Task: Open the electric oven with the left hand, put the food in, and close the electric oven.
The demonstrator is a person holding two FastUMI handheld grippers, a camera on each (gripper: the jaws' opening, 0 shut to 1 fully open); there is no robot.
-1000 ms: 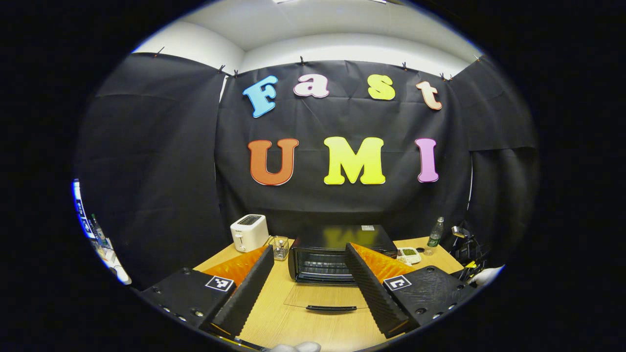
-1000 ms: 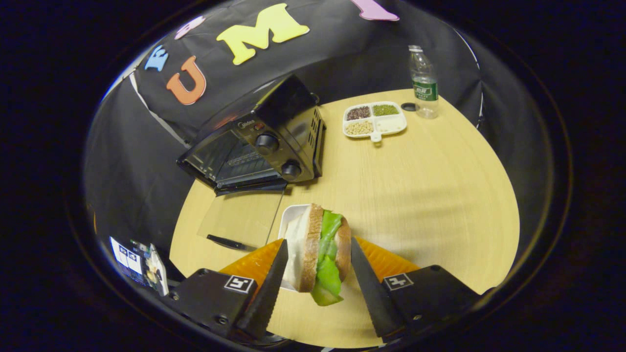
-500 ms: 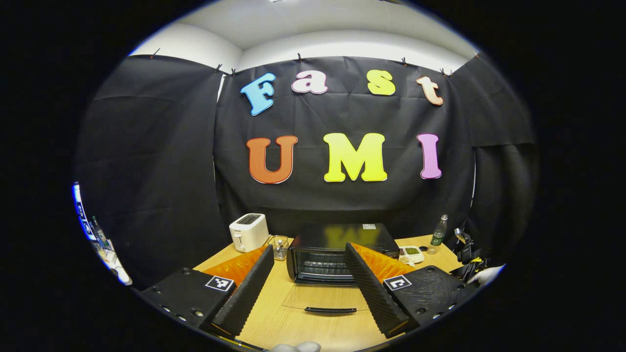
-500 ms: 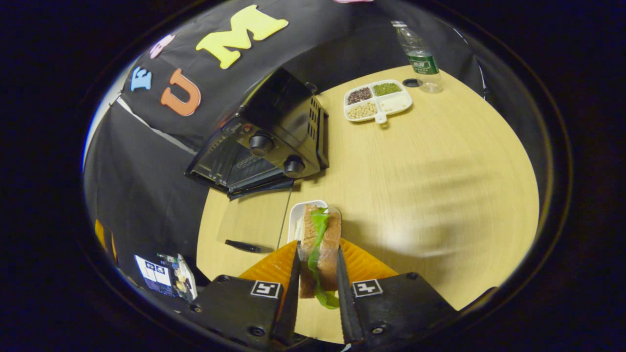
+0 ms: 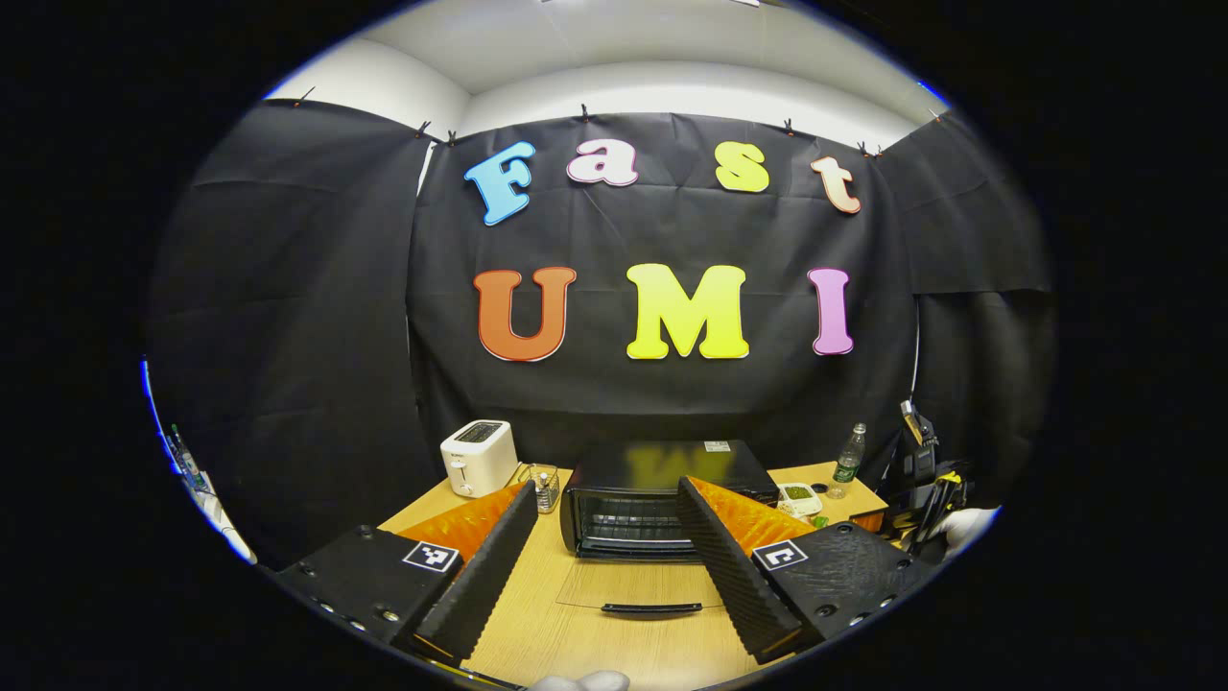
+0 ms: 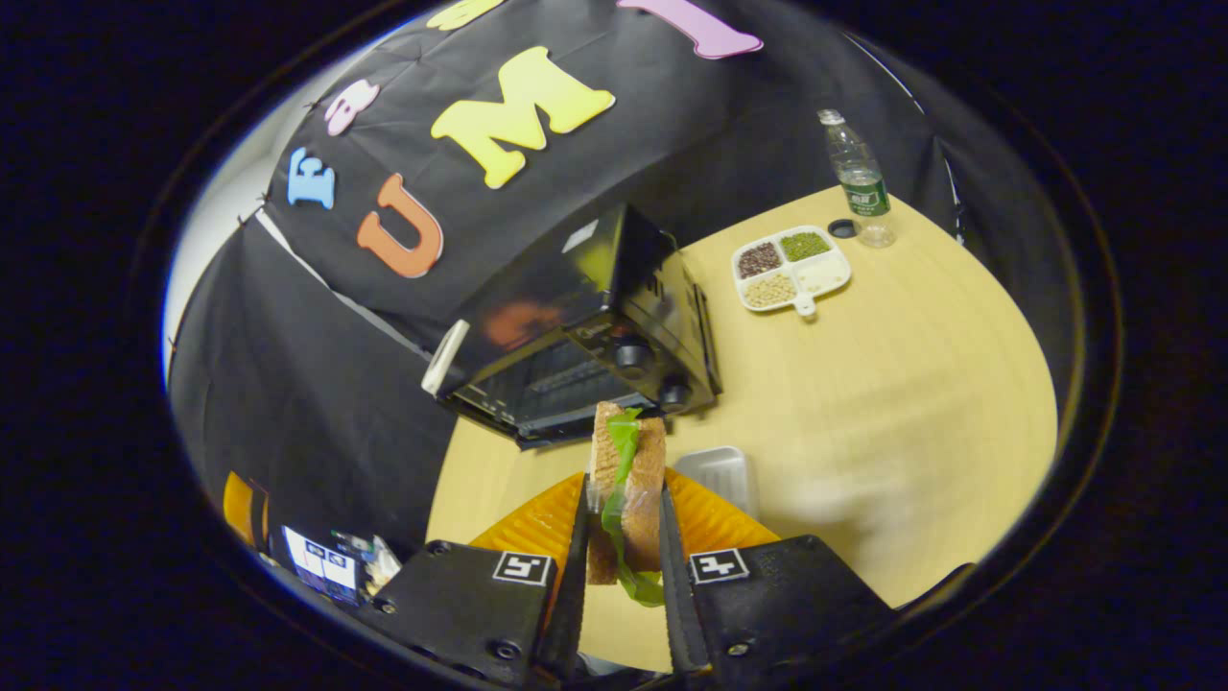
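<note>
- The right gripper (image 6: 622, 537) had its jaws clamped on the sandwich (image 6: 625, 480), bread slices on edge with lettuce hanging below, held above the desk (image 6: 911, 384) just before the electric oven (image 6: 585, 326).
- The left gripper (image 5: 604, 566) was held back from the oven, jaws spread wide and gripping nothing.
- The oven door (image 5: 641, 583) lay folded flat on the desk, its handle nearest the left gripper; the cavity stood open.
- An empty white tray (image 6: 721, 474) lay beside the sandwich.
- Around the oven: toaster (image 5: 478, 457), glass jar (image 5: 543, 485), divided dish of grains (image 6: 791, 269), water bottle (image 6: 857, 178).
- The oven's interior was dim and hard to make out.
- Bare desk lay to the right of the oven.
</note>
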